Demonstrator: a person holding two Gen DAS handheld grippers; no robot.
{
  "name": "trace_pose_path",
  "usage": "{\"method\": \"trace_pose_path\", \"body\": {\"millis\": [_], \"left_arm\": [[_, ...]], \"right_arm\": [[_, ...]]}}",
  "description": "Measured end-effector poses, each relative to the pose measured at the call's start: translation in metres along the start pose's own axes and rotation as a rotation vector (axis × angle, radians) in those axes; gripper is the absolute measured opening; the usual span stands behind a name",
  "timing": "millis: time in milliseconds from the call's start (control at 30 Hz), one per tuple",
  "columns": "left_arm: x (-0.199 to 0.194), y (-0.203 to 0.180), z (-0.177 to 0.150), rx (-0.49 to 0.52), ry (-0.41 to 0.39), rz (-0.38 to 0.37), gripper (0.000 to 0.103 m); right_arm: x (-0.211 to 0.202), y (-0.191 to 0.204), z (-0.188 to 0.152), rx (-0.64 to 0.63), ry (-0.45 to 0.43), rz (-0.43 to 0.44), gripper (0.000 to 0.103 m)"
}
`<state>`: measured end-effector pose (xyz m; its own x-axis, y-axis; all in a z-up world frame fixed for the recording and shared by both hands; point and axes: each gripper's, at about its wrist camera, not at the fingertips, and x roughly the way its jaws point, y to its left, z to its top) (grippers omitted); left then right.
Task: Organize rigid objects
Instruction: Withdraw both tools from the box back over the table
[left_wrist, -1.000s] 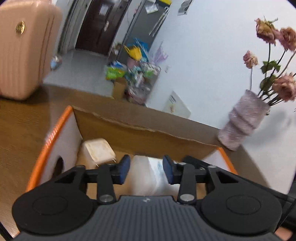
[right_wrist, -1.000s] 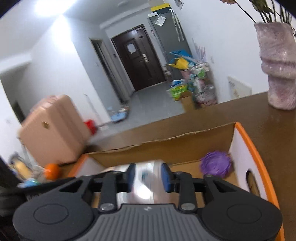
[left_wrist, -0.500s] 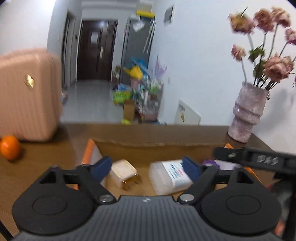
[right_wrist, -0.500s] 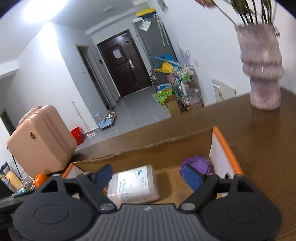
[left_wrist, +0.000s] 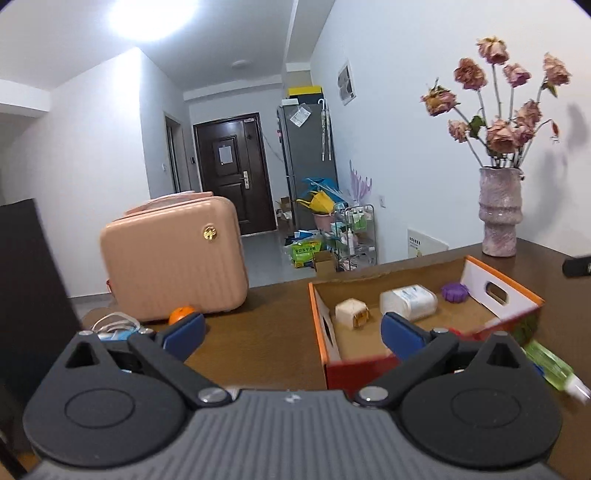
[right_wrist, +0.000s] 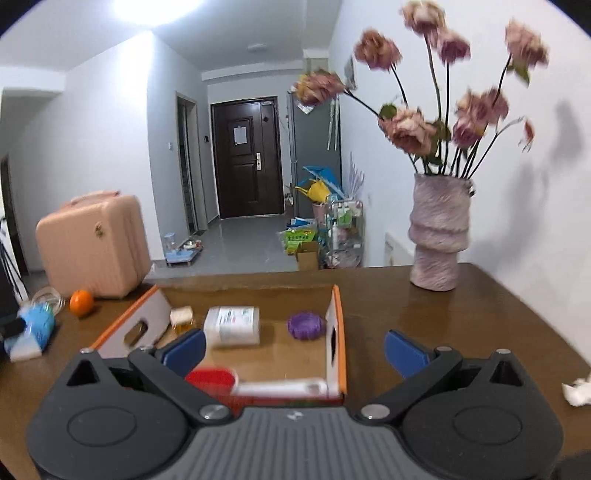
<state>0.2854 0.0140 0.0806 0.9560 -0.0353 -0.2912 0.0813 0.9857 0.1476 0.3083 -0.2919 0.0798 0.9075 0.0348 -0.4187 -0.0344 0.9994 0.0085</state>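
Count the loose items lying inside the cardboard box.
3. A cream block near the left wall, a white container in the middle, a purple round piece by the right wall. The box near edge may hide more.

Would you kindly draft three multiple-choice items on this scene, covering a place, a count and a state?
1. Where does the orange lie?
A. in the box
B. on the table beside the pink case
C. in the vase

2. How many things lie in the cardboard box?
A. one
B. three
C. five

3. How do the jaws of the right gripper stand?
A. wide apart, empty
B. closed on the bottle
C. closed on the purple ball

Key: 1 B, it sits by the pink case; 2 B, cream block, white bottle, purple ball; 3 A, nothing sits between them.
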Motion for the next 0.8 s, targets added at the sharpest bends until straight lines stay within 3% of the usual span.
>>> {"method": "trace_pose_path", "body": {"millis": [267, 400, 500, 700, 800], "left_arm": [[-0.099, -0.004, -0.063, -0.065, 0.028, 0.005, 0.103], [-0.139, -0.006, -0.105, -0.115, 0.088, -0.042, 0.103], [-0.162, -0.006, -0.128, -0.114, 0.095, -0.086, 0.103], [-0.174, -0.008, -0.125, -0.114, 0.059, -0.093, 0.103], [-0.173, -0.012, -0.126, -0.124, 0.079, -0.102, 0.103]], "right_arm": [[-0.091, 0.040, -0.088, -0.078, -0.023, 0.116, 0.103], [-0.122, 0.042, -0.137, -0.016, 0.028, 0.124, 0.103], [-0.151, 0.040, -0.168, 0.001, 0.006, 0.098, 0.103], [-0.184, 0.035, -0.196, 0.010, -0.031, 0.070, 0.103], [-0.188, 0.030, -0.201, 0.031, -0.071, 0.092, 0.103]]}}
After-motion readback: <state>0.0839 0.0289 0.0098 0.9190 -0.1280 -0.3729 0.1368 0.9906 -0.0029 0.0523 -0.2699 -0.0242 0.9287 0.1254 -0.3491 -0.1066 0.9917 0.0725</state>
